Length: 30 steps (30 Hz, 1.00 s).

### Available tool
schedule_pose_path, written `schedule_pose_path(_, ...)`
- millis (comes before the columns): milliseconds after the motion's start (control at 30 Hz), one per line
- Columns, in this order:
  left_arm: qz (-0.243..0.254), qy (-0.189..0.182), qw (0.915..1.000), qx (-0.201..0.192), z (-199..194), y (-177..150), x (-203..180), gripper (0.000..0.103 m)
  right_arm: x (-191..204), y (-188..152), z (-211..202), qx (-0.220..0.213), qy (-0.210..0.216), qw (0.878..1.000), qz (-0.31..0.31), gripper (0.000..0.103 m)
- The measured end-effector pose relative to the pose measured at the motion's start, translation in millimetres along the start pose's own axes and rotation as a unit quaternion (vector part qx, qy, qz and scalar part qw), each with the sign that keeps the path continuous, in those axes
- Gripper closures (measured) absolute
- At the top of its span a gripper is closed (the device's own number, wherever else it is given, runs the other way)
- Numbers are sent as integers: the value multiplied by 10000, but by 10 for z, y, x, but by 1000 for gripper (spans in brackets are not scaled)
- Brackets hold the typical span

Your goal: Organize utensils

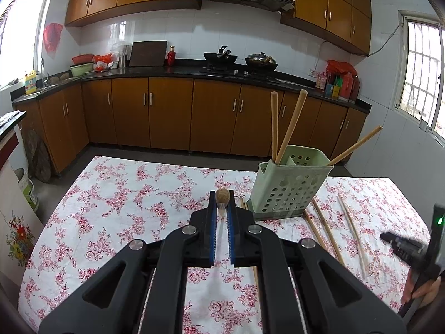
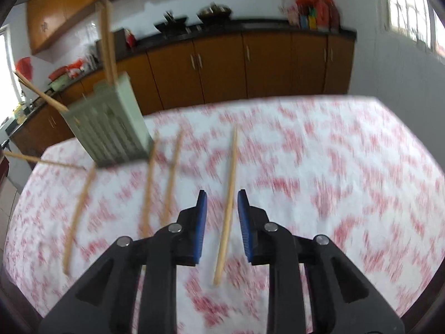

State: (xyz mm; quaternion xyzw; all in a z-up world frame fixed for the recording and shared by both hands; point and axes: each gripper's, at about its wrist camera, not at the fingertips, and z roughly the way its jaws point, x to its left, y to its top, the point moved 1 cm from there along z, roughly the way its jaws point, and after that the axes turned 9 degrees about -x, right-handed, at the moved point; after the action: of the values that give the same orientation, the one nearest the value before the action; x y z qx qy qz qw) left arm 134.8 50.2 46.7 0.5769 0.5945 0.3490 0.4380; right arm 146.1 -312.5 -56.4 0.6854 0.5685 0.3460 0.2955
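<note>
Chopstick of pale wood (image 2: 228, 203) lies between the parted fingers of the right tool (image 2: 222, 214), its long axis running near to far along them.

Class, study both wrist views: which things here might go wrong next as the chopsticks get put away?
1. The left tool grips a chopstick end-on; tipped in carelessly, it may catch the green holder rim.
2. The right tool, open, straddles a loose chopstick; that view is blurred, so closing now might miss it or roll it.
3. Leaning chopsticks could be knocked.
</note>
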Motion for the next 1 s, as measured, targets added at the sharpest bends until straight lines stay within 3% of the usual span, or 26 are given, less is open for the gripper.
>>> schedule_pose_path(133,33,-14,10000,2,-2,5,-3,96,-63,-259,108,331,-69,9994,120,78)
schedule_pose_path(500,49,-15,10000,3,-4,-4,-7,96,-186,-447,264,457,-487,9978,18,78)
schedule_pose_path(533,48,-17,10000,0,-2,-2,-9,96,-186,-474,266,452,-477,9978,-52,81)
schedule_pose_path(567,47,-15,10000,-1,-3,-3,-9,96,-178,-479,268,463,-476,9977,-132,93)
schedule_pose_path(667,51,-1,10000,-5,3,3,-16,96,-162,-461,250,487,-376,9980,-155,95)
schedule_pose_path(1000,9,18,10000,9,10,10,-6,96,-171,174,-360,-806,-74,9966,150,95)
